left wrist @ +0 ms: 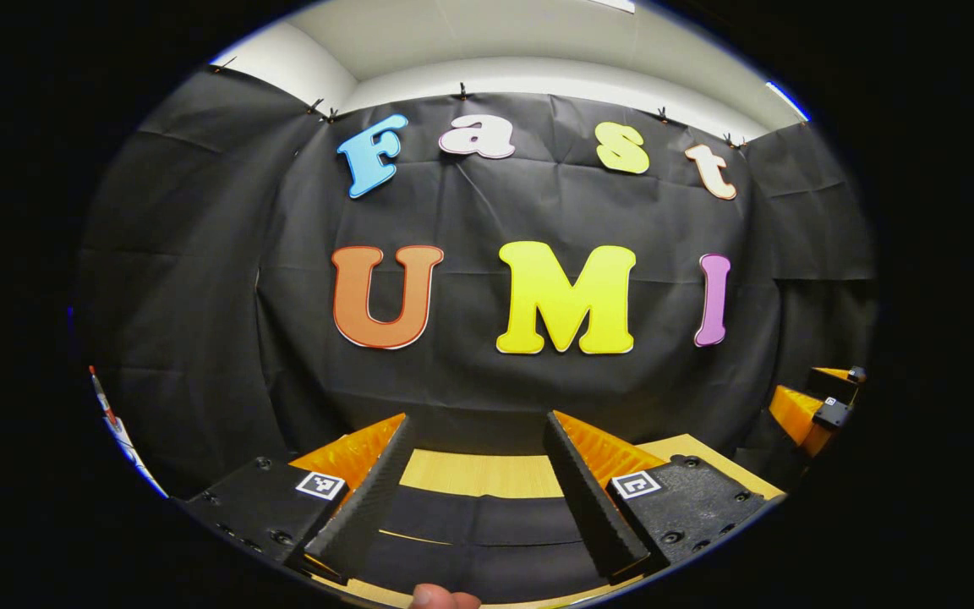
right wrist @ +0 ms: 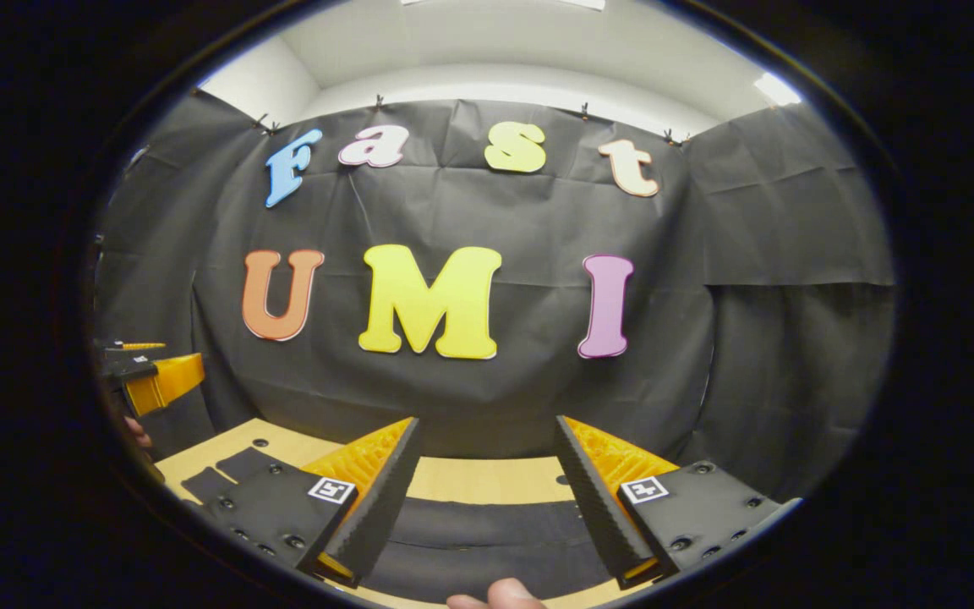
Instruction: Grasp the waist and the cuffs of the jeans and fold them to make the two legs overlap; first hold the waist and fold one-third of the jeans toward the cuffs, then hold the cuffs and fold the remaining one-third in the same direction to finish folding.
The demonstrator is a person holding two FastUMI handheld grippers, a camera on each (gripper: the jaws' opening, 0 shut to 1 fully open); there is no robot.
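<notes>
Dark jeans (left wrist: 478, 524) lie flat on a light wooden table (left wrist: 474, 474), low in the left gripper view. My left gripper (left wrist: 478, 419) hangs above them, open, with nothing between its fingers. In the right gripper view the jeans (right wrist: 487, 541) spread under my right gripper (right wrist: 487, 420), which is also open and holds nothing. More dark cloth (right wrist: 229, 474) reaches toward the left on the table (right wrist: 487, 478). Both grippers point at the back wall, held above the cloth and apart from it.
The right gripper (left wrist: 825, 406) shows far off at the right edge of the left gripper view; the left gripper (right wrist: 153, 376) shows at the left edge of the right gripper view. A person's fingertip (left wrist: 440, 596) (right wrist: 500, 592) pokes in at the bottom. Black cloth walls close the booth behind the table.
</notes>
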